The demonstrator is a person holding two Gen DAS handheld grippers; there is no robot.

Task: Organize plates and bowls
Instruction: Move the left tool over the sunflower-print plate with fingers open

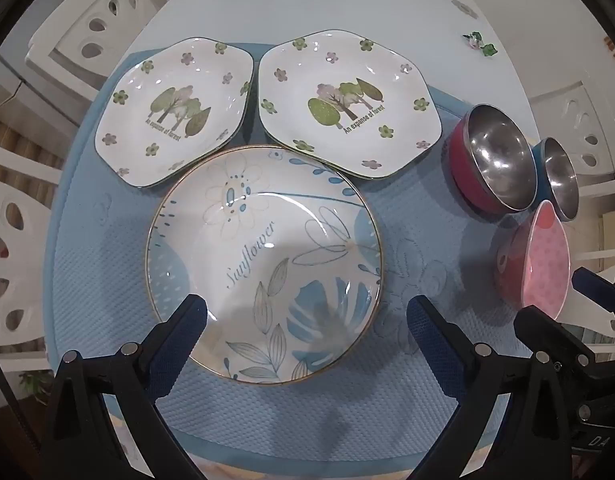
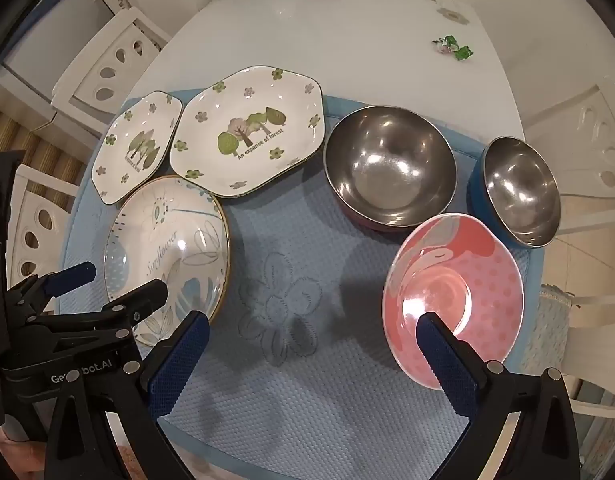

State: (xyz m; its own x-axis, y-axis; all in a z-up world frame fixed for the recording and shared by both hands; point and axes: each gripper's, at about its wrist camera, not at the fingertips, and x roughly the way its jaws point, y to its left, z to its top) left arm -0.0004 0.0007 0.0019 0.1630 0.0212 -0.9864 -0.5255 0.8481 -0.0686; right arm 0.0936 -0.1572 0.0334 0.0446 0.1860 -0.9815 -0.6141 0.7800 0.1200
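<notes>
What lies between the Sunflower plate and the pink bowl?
Only bare blue mat, with an embossed flower, between the Sunflower plate and the pink bowl; the right wrist view shows it.

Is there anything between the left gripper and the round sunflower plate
Nothing visible. The open left gripper hangs right over the sunflower plate's near rim, fingers straddling it; the forest plates lie beyond it.

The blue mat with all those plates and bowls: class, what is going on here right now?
A person holds two grippers above the blue mat; both are open and hold nothing. The left gripper hovers over the round Sunflower plate, the right gripper near the pink bowl. Two hexagonal forest plates and two steel-lined bowls sit untouched behind.
</notes>
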